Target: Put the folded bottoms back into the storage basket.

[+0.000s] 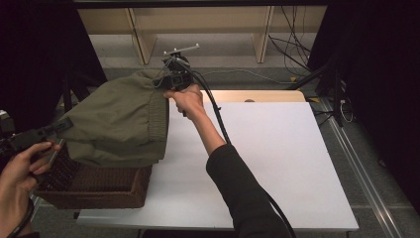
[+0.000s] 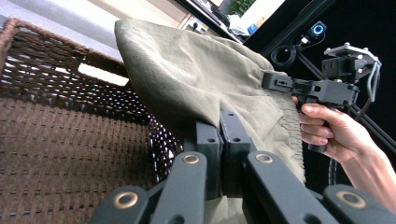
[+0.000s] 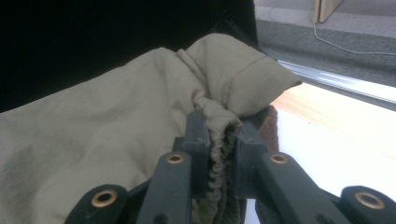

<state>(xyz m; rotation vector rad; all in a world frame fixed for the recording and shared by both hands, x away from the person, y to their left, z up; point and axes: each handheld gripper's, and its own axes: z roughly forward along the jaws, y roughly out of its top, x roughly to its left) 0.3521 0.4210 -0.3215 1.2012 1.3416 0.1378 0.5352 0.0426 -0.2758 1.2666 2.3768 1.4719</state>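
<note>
Olive garment (image 1: 116, 121) over wicker basket (image 1: 94, 191), white table (image 1: 277, 163), dark rm.

Left gripper (image 1: 62, 124) at frame's left edge, jaws clamped on cloth; right gripper (image 1: 166, 82) upper centre, arm outstretched, jaws pinching gathered fabric.

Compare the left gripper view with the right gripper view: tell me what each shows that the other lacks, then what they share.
Left gripper view: the inside of the brown wicker basket, and farther off the person's right hand gripping the right hand-held gripper, shut on the cloth's gathered edge.

Right gripper view: the white table with its wooden edge, the grey floor and a cable on it.

Both: the olive green cloth pinched between that view's own black jaws; the left hand-held gripper is also shut on it.
</note>
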